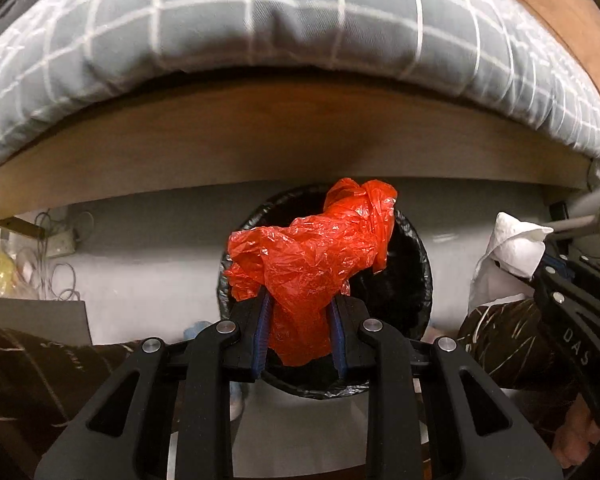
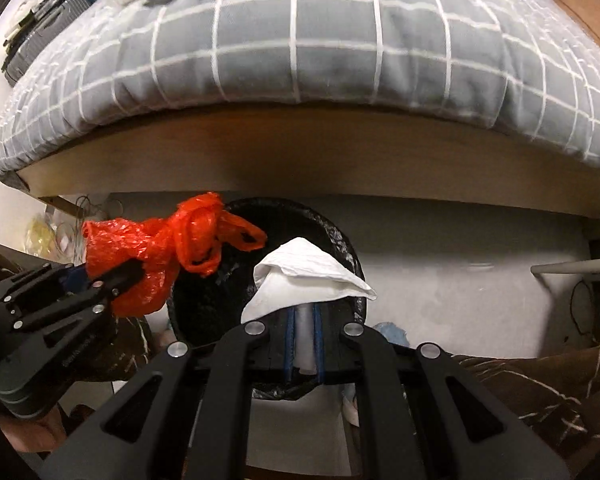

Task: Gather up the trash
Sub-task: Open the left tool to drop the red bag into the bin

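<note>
Bed frame (image 1: 284,152) just beyond bin (image 1: 412,280)

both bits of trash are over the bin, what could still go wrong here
The red plastic bag billows wider than the left gripper holding it, so on release it may snag on the bin rim. The white tissue in the right gripper hangs near the rim and could drift outside.

A pale grey floor (image 1: 148,272) carries a round bin lined with black plastic (image 2: 340,240), standing just before a wooden bed frame (image 2: 300,152). A grey, white-checked quilt (image 2: 300,40) covers the bed; a tangle of cables (image 1: 56,272) lies at left.
</note>
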Available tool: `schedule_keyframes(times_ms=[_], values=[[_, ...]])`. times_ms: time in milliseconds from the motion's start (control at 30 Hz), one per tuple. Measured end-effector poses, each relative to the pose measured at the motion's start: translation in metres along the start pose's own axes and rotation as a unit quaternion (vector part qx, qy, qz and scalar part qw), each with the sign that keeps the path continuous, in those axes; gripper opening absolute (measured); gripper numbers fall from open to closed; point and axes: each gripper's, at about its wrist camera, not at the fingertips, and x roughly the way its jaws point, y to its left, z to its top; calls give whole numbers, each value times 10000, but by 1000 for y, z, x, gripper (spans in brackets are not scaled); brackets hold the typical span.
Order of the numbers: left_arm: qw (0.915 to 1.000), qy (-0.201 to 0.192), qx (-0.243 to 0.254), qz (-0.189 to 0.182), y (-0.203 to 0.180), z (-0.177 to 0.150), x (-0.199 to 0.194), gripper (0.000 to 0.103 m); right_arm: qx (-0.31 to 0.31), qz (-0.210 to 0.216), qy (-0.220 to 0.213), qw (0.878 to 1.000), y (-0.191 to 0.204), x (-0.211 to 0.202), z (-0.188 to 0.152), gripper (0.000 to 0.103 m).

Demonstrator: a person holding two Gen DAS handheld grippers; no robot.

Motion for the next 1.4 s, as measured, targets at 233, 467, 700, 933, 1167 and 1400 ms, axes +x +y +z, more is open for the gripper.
schedule_keyframes(times_ms=[233, 467, 700, 933, 1167, 1400], values=[[9996, 257, 57, -58, -14, 4, 26, 24, 167, -42, 64, 9998, -16, 7, 4, 7], [9988, 466, 137, -108, -27, 0, 42, 25, 319, -58, 117, 9994, -26, 14, -1, 7], [9992, 364, 44, -133, -22, 2, 38, 40, 259, -29, 105, 9996, -22, 15, -1, 7], [10000, 49, 39, 50, -13, 4, 18, 75, 126, 41, 30, 9999, -8, 11, 4, 7], [9996, -208, -119, 156, 15, 2, 0, 91, -54, 78, -59, 9999, 17, 9, 11, 7], [9989, -269, -337, 193, 49, -5, -10, 97, -282, 103, -13, 9995, 45, 14, 14, 7]])
